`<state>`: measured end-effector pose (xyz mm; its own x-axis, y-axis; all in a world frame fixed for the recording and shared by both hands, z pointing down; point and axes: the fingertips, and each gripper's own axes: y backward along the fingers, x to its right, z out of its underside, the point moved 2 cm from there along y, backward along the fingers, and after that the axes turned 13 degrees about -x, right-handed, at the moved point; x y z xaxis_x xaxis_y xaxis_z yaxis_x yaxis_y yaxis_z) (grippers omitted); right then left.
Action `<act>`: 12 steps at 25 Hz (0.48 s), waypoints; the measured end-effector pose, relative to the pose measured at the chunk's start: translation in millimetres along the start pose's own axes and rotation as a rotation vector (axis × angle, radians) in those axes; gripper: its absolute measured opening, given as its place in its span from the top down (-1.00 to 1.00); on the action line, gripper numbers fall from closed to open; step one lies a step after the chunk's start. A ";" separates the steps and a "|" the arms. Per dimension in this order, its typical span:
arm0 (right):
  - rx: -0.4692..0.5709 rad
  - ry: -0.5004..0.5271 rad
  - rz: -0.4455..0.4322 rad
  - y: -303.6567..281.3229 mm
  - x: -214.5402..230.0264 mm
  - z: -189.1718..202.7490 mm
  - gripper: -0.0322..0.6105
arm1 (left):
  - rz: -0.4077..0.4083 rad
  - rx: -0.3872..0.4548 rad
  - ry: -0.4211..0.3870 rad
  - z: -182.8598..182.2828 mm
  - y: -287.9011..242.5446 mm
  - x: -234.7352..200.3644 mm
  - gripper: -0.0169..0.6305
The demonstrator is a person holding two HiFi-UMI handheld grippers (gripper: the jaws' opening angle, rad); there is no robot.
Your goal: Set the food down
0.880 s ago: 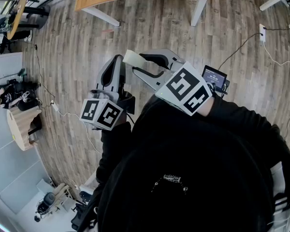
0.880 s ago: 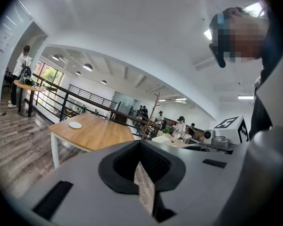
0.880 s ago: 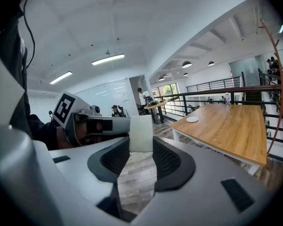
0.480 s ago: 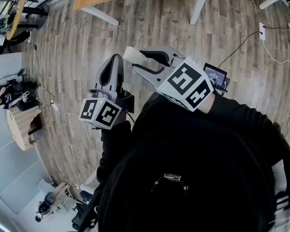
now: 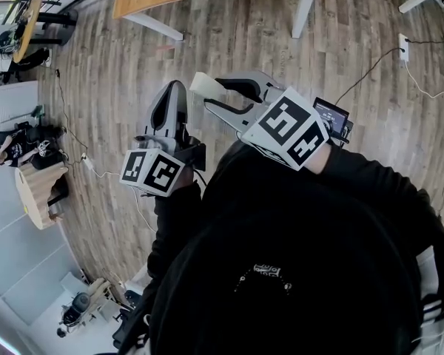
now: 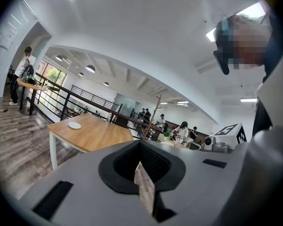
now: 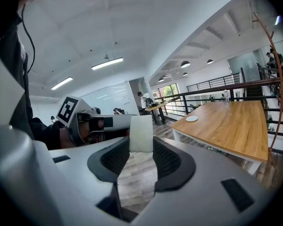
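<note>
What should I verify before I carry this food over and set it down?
1. Right tool shut on the pale food block: ok.
2. Left tool shut and empty: ok.
3. Block above the wooden table: not ok, the plank floor is below it.
4. Small white plate on that table, in sight: ok.
5. Plate is the intended spot: cannot tell.

Wood tabletop (image 7: pixel 231 126) on white legs, white plate (image 7: pixel 192 118) near tabletop's far corner, plank floor (image 5: pixel 111 87) under tabletop, cable (image 5: pixel 370 69) on floor right of tabletop
</note>
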<state>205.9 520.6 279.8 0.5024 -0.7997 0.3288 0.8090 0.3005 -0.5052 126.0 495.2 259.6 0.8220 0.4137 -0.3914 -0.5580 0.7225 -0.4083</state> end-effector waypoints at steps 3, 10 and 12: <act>0.007 -0.008 -0.003 4.7 7.5 5.2 0.39 | 0.005 -0.010 -0.014 1.6 -8.7 8.5 0.96; 0.005 -0.023 0.001 0.2 16.0 2.1 0.39 | 0.008 -0.036 -0.008 1.9 -15.1 -0.8 0.96; -0.007 -0.023 0.009 -7.4 15.7 -0.8 0.39 | 0.015 -0.033 -0.002 -1.2 -14.7 -10.5 0.96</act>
<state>207.6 505.4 288.0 0.5166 -0.7849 0.3421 0.8023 0.3042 -0.5136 125.4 479.6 268.7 0.8135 0.4256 -0.3963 -0.5740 0.6972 -0.4295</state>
